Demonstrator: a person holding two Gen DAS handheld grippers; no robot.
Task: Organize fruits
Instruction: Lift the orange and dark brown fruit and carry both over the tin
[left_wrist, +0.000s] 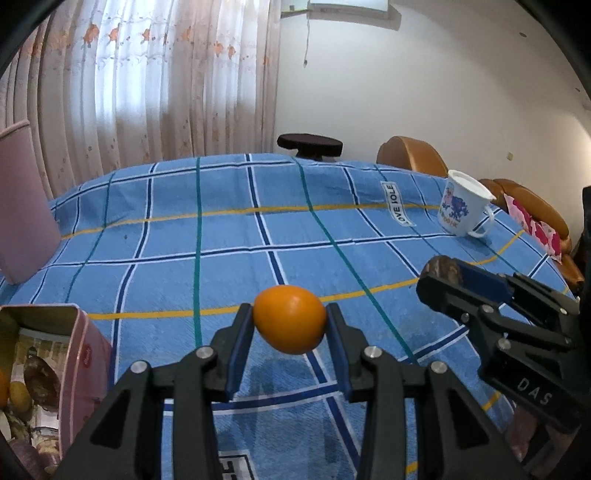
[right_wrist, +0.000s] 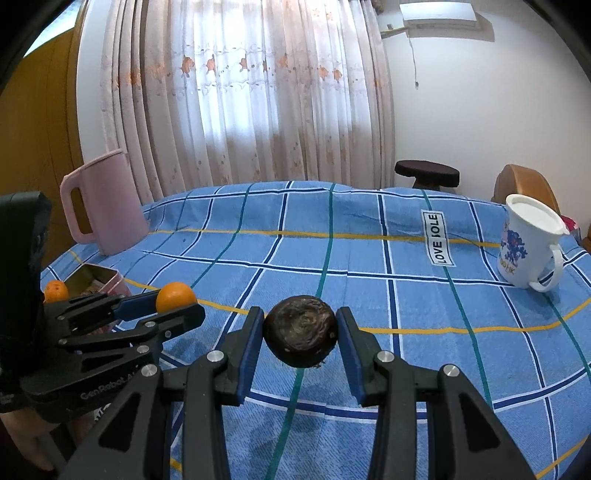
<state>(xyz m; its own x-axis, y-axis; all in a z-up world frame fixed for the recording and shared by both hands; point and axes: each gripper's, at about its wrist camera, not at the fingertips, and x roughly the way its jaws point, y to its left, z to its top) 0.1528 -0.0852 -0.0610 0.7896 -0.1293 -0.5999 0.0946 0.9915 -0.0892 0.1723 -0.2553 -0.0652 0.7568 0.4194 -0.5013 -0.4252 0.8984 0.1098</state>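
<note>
My left gripper (left_wrist: 290, 323) is shut on an orange fruit (left_wrist: 290, 319) and holds it above the blue checked tablecloth (left_wrist: 229, 236). It also shows in the right wrist view (right_wrist: 173, 299) with the orange fruit (right_wrist: 175, 295). My right gripper (right_wrist: 301, 334) is shut on a dark brown wrinkled fruit (right_wrist: 301, 336), also held above the cloth. In the left wrist view the right gripper (left_wrist: 443, 275) is at the right with the dark fruit (left_wrist: 445, 267). A pink tin box (left_wrist: 48, 369) at the lower left holds several fruits; another orange (right_wrist: 55, 290) lies in it.
A pink jug (right_wrist: 105, 206) stands at the table's far left. A white mug (right_wrist: 528, 247) with a blue print stands at the right, near the edge. A dark stool (right_wrist: 426, 173) and a brown chair (left_wrist: 410, 155) stand behind the table.
</note>
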